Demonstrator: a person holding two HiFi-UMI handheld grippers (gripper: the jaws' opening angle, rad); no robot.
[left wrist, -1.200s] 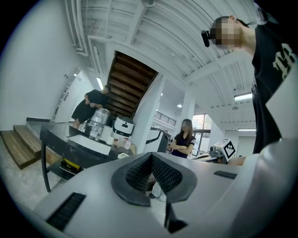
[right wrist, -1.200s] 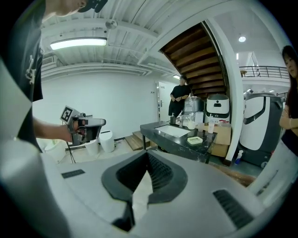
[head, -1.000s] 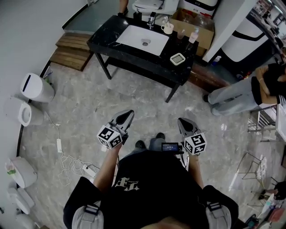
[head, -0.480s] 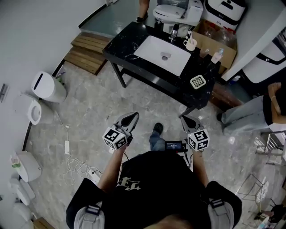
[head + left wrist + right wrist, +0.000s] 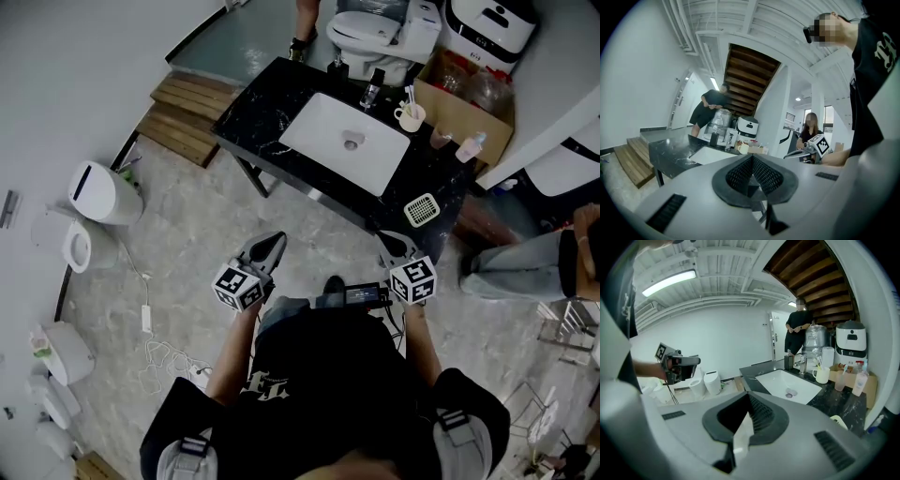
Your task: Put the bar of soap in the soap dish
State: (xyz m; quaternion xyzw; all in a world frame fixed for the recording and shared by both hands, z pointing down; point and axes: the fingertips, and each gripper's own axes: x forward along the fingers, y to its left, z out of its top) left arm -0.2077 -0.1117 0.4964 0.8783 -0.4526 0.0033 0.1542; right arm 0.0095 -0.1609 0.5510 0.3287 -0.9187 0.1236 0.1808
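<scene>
A white slotted soap dish (image 5: 422,209) lies on the near right corner of a black marble counter (image 5: 272,103); its rim (image 5: 839,421) also peeks over the right gripper's body in the right gripper view. I cannot make out a bar of soap in any view. My left gripper (image 5: 271,239) is held at waist height over the floor, short of the counter, shut and empty (image 5: 751,159). My right gripper (image 5: 388,239) is just short of the counter's near edge, close to the dish, also shut with nothing in it (image 5: 749,397).
A white sink (image 5: 345,142) is set in the counter, with a faucet (image 5: 373,92), a mug of brushes (image 5: 409,116), a cup (image 5: 439,137) and a pink bottle (image 5: 469,147) behind it. A person (image 5: 525,267) is at the right. White bin (image 5: 101,192), floor cables (image 5: 150,323), wooden steps (image 5: 187,117).
The person has walked toward the counter, which now sits nearer and larger in the head view. Both grippers came forward with the body and stayed shut.
</scene>
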